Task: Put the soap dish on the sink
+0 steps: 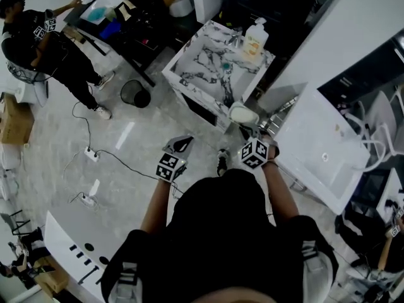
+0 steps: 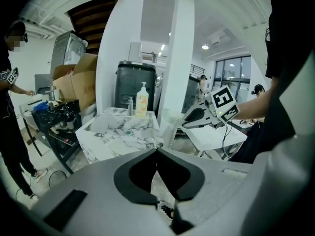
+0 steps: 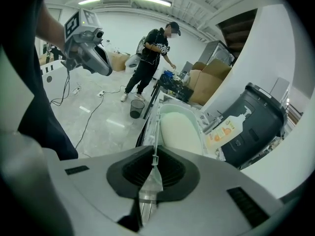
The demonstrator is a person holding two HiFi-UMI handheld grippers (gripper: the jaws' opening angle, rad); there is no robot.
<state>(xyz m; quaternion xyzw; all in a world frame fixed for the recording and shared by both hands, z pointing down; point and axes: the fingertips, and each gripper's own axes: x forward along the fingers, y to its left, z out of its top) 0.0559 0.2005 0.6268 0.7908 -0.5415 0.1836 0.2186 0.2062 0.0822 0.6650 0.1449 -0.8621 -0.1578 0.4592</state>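
Observation:
The pale green soap dish (image 1: 243, 113) hangs in the air just off the near corner of the marble sink (image 1: 202, 62). My right gripper (image 1: 247, 129) is shut on the dish's rim. In the right gripper view the dish (image 3: 179, 129) stands on edge in front of the shut jaws (image 3: 155, 154), with the sink behind it. My left gripper (image 1: 184, 142) hovers over the floor to the left, shut with nothing in it (image 2: 157, 149). The left gripper view shows the sink (image 2: 123, 132) ahead and the dish (image 2: 170, 126) at its right corner.
A soap pump bottle (image 1: 255, 40) and a tap (image 1: 235, 38) stand at the sink's far end. A white table (image 1: 322, 150) is close on the right. On the floor lie a black bin (image 1: 135, 93) and cables with power strips (image 1: 91, 153). A person (image 1: 38, 36) works at a far-left table.

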